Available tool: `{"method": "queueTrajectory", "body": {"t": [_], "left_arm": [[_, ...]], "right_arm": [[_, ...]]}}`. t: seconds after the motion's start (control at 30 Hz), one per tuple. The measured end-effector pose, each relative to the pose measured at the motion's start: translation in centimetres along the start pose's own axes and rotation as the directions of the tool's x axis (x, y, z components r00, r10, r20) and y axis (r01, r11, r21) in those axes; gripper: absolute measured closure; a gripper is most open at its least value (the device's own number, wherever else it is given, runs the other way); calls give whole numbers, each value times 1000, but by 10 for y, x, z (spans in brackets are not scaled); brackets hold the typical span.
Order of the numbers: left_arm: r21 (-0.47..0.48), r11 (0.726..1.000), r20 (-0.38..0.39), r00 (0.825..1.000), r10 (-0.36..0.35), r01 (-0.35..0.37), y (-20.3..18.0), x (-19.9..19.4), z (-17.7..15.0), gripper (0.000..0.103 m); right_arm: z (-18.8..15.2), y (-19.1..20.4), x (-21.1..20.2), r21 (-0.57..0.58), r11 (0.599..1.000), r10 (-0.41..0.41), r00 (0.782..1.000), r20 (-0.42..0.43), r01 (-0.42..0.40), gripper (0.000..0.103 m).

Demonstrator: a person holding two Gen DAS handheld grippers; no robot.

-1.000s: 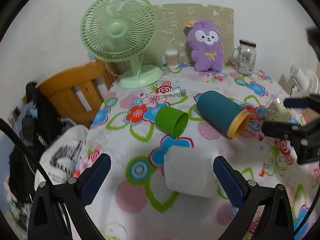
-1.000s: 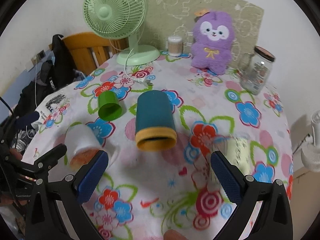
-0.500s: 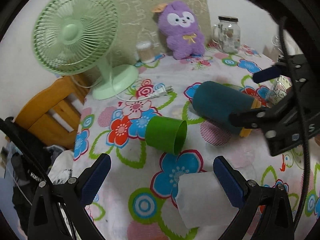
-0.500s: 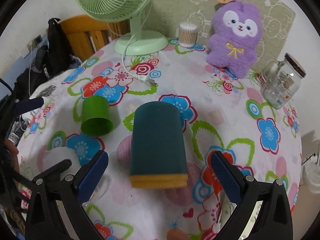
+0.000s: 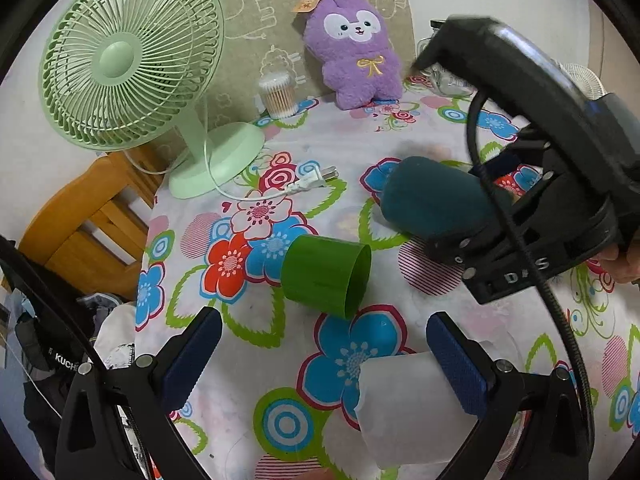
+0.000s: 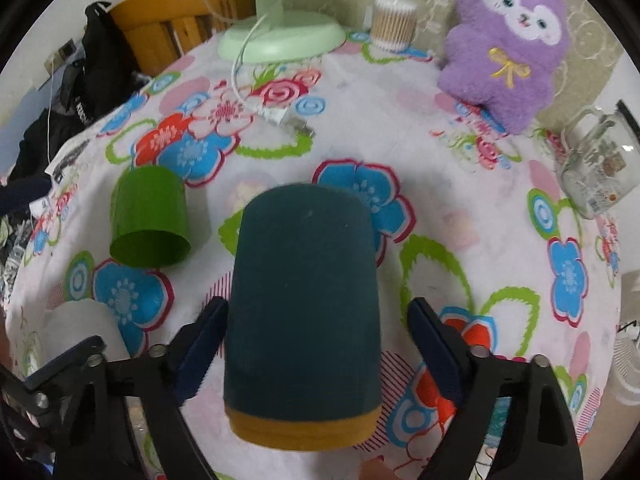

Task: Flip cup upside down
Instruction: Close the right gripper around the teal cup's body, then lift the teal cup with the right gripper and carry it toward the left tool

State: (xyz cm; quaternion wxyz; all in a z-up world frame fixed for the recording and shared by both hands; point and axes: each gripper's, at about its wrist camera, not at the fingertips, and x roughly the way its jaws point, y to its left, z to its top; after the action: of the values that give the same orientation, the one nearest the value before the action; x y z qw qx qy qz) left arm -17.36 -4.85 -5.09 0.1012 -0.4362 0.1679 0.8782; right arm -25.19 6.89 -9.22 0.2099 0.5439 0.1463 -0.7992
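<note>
Three cups lie on their sides on the flowered tablecloth [image 5: 352,136]. A dark teal cup [image 6: 304,312] with a yellow rim lies between the fingers of my right gripper [image 6: 320,344], which is open and straddles it; its rim faces the camera. In the left wrist view the teal cup [image 5: 428,200] is partly hidden by the right gripper's black body [image 5: 540,208]. A green cup [image 5: 326,276] lies just ahead of my open left gripper [image 5: 324,360]. A frosted white cup [image 5: 408,408] lies against the inner side of its right finger [image 5: 456,364].
At the back stand a green desk fan [image 5: 132,60], a cotton swab jar [image 5: 278,94], a purple plush toy [image 5: 356,52] and a glass jar [image 6: 596,168]. The fan's plug [image 5: 316,180] lies on the cloth. A wooden chair [image 5: 88,208] and dark bags are off the table's left edge.
My right gripper has moved forward and down until its fingers straddle the teal cup. My left gripper has shifted left and closer, with the green cup now ahead and the white cup at its right finger.
</note>
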Motion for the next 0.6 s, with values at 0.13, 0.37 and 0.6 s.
{"method": "queueTrajectory", "body": {"t": [0.13, 0.37, 0.6], "left_arm": [[9, 1000, 0, 1000, 20, -20, -2, -3, -2, 0], [24, 998, 20, 998, 53, -54, -6, -19, -3, 0], [-3, 999, 52, 997, 52, -52, -11, -49, -3, 0]], "right_arm": [[-2, -2, 7, 14, 999, 45, 999, -16, -45, 33], [-8, -5, -14, 55, 995, 85, 996, 23, -87, 33], [-22, -2, -63, 47, 995, 86, 991, 101, -91, 33]]}}
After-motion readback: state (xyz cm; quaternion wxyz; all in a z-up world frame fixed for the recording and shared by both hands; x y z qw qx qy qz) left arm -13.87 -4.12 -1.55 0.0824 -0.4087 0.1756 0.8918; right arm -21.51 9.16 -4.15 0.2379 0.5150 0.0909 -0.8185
